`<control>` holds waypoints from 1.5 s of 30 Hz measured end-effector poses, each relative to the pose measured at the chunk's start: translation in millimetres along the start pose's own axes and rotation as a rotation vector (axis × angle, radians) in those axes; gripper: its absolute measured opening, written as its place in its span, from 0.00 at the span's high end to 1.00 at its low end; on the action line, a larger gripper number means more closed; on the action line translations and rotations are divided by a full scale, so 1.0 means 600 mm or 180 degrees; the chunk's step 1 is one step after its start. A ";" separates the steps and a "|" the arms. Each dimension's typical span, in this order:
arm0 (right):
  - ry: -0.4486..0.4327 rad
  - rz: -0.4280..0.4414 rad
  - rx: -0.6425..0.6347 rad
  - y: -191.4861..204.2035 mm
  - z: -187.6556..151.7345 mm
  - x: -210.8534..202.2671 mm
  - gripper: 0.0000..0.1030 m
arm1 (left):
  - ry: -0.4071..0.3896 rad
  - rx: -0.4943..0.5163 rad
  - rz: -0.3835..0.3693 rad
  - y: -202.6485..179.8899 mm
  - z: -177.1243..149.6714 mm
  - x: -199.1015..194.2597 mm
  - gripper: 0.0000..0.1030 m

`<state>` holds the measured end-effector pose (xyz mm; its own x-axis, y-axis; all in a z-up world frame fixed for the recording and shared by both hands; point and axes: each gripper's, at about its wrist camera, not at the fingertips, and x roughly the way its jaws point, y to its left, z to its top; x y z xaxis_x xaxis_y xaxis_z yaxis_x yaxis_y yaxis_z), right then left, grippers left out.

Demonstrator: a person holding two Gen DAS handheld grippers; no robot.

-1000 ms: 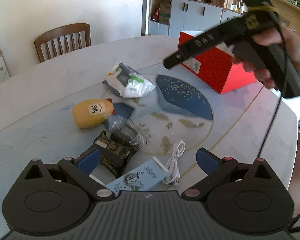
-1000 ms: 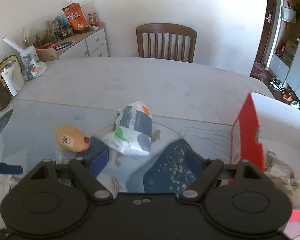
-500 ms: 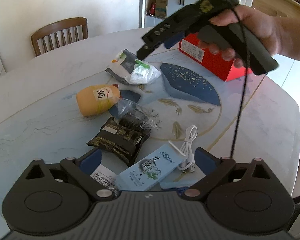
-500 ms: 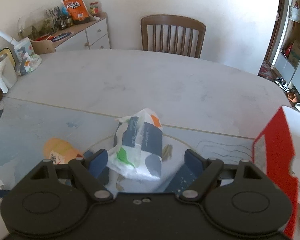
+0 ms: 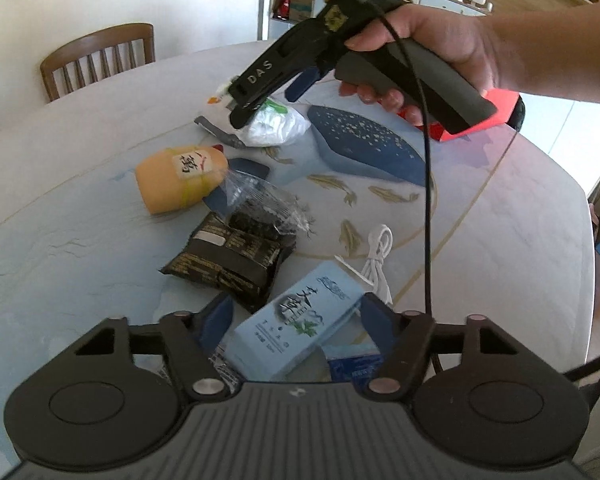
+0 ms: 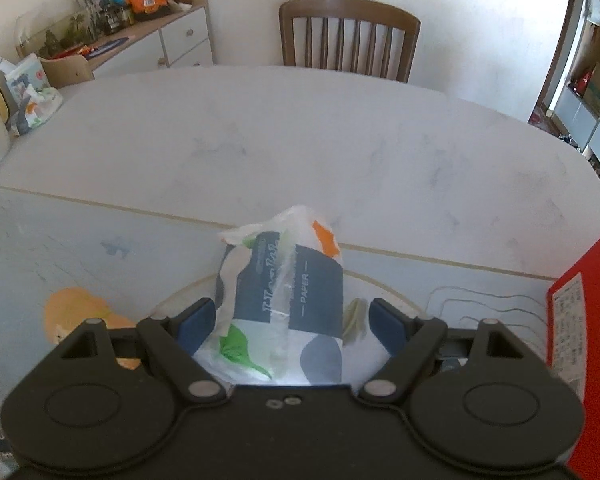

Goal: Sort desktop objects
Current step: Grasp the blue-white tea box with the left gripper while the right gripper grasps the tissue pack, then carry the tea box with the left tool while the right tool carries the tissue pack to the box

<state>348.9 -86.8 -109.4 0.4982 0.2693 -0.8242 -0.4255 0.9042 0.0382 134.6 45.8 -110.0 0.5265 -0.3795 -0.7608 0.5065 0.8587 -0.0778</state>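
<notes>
the left gripper point(image 5: 296, 320) tilts steeply down over the pale blue box point(image 5: 296, 324), its jaws closing with the box between the blue pads; the pads look just short of the box's sides, so i judge it not yet gripped. the box lies slantwise, so the pads meet its long faces at an angle, which could let it twist as they pinch. just beyond the box lies the dark packet point(image 5: 228, 260), touching or nearly touching the box's far corner, and beside the box on the other side lies the white cable point(image 5: 374, 256). past the packet sit a crinkled clear bag point(image 5: 260, 204) and the orange toy point(image 5: 180, 178), lying on its side.

the right gripper point(image 6: 288, 320) stands wide apart around the tissue pack point(image 6: 284, 292), one pad on each side and neither pressing it. the pack lies lengthwise along the fingers, so its narrow width falls between them, a sensible line for a soft, crushable thing. in the left view a hand point(image 5: 428, 52) holds this gripper slanted down over the pack, beyond the toy from the box.

the red carton point(image 6: 588, 344) stands just beside the pack, likely the place where sorted things go. all rests on the pale surface point(image 6: 300, 140), with a chair point(image 6: 348, 36) at its far edge.
</notes>
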 end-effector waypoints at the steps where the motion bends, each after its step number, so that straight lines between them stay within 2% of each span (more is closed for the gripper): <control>1: 0.0005 0.0008 -0.0002 0.000 0.000 0.002 0.19 | 0.0005 0.0011 0.0003 0.000 -0.001 0.001 0.38; 5: 0.0018 0.0027 -0.0005 -0.002 -0.002 0.007 0.21 | 0.0007 0.0016 -0.0022 0.002 -0.003 0.005 0.42; 7: 0.0011 0.0036 -0.0009 -0.002 -0.004 0.008 0.23 | 0.0001 0.0016 -0.0038 0.004 -0.002 0.004 0.50; 9: 0.0023 0.0080 -0.0006 -0.002 -0.005 0.009 0.33 | 0.0011 0.0026 -0.0052 0.005 -0.001 0.004 0.55; 10: 0.0031 0.0084 -0.0008 -0.003 -0.005 0.008 0.42 | 0.0013 0.0036 -0.0056 0.005 0.000 0.004 0.58; 14: 0.0014 0.0061 -0.0060 0.003 -0.005 0.006 0.46 | 0.0022 0.0066 -0.0067 0.003 0.003 0.005 0.63; 19: -0.0006 0.0015 -0.0110 0.005 -0.005 -0.001 0.58 | 0.0030 0.0062 -0.0042 0.000 0.005 0.004 0.67; 32: -0.0115 0.0002 -0.0183 -0.008 -0.015 -0.058 0.62 | -0.0033 0.0013 0.0045 -0.006 0.011 -0.010 0.72; 38: -0.0167 0.0060 -0.0198 -0.020 -0.037 -0.107 0.62 | -0.0087 -0.0025 0.0100 -0.010 0.009 -0.020 0.72; 45: -0.0066 0.0123 -0.0153 -0.039 -0.082 -0.151 0.62 | -0.0157 -0.0013 0.0154 -0.026 0.013 -0.034 0.72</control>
<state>276.6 -148.7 -63.8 0.4961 0.3111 -0.8106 -0.4802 0.8761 0.0423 121.0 37.4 -88.1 0.5834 -0.3540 -0.7310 0.4769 0.8778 -0.0445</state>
